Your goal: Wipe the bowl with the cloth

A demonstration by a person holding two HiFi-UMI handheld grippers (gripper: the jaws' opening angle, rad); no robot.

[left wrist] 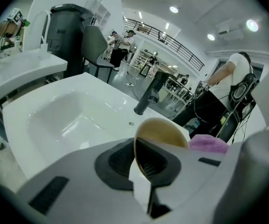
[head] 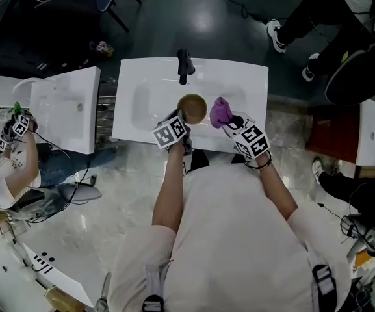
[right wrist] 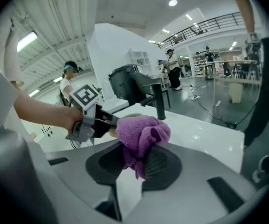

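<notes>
The bowl (head: 192,108) is held on edge over the white sink (head: 135,77), just in front of the faucet (head: 184,65). I have it only by its rim, so I judge a hard push from the cloth (head: 221,112) could twist it loose and drop it into the basin. My left fingers (left wrist: 120,160) are nearly closed, pinching that rim. My right fingers (right wrist: 101,164) are clamped on the bunched purple cloth, just beside the bowl.

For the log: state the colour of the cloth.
The cloth is purple, clearest in the right gripper view.
</notes>
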